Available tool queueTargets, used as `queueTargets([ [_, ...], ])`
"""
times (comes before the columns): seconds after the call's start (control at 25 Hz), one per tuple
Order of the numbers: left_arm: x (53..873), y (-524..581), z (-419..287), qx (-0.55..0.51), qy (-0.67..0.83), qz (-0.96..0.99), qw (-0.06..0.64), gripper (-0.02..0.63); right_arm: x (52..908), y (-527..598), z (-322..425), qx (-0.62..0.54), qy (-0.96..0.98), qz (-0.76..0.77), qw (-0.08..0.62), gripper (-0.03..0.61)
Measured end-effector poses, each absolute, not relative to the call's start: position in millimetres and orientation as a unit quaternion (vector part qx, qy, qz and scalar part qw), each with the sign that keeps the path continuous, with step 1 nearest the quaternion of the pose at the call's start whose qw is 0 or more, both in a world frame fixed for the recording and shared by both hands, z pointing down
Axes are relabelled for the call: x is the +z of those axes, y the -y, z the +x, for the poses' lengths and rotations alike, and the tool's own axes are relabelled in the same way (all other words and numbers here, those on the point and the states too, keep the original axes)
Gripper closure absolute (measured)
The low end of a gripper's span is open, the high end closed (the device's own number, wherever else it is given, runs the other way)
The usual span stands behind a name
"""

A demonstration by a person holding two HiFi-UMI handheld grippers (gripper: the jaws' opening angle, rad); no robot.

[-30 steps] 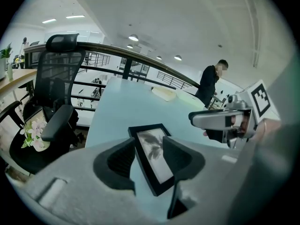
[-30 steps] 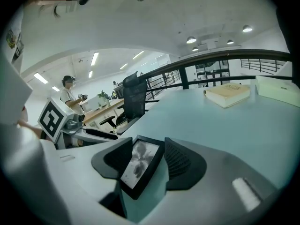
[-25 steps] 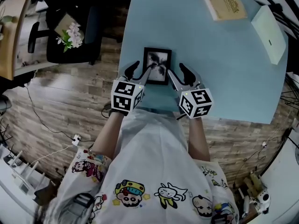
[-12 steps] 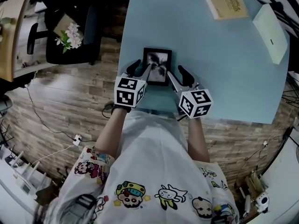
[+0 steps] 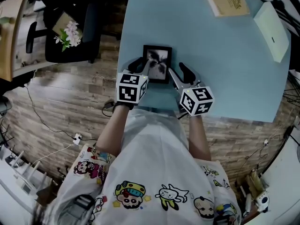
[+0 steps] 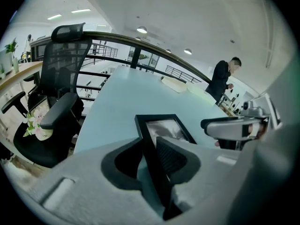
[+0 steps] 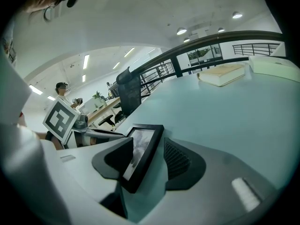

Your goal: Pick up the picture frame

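Our left gripper (image 5: 142,64) has just been closing and pinches the left rail of the frame (image 5: 157,63), which lies by the table's (image 5: 225,69) near edge, toward its left corner. Our right gripper (image 5: 177,71) straddles the right rail, jaws wide and not pressing. We judge it must close next, then both lift. A book (image 5: 227,1) and a box (image 5: 271,26) sit at the far right corner, well clear.

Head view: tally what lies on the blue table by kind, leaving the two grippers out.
Picture frame: 1
Book: 1
Pale flat box: 1
Total: 3
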State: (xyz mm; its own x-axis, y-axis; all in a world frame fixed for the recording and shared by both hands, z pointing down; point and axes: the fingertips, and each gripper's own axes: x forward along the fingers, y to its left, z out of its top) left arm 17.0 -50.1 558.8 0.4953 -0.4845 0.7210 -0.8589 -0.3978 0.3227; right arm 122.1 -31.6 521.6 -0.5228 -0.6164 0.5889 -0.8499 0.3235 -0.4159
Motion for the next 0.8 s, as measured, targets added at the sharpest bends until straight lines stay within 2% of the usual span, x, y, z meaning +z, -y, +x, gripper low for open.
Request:
queueTargets([
  [0.44, 558.9, 53.1, 14.2, 0.245, 0.439, 0.777, 0.379, 0.541, 526.8, 32.2, 119.1, 0.374, 0.794, 0.451, 0.164, 0.368],
  [0.8, 559.5, 52.9, 13.4, 0.233, 0.444, 0.767, 0.401, 0.546, 539.3, 30.2, 116.5, 0.455, 0.773, 0.422, 0.134, 0.377],
])
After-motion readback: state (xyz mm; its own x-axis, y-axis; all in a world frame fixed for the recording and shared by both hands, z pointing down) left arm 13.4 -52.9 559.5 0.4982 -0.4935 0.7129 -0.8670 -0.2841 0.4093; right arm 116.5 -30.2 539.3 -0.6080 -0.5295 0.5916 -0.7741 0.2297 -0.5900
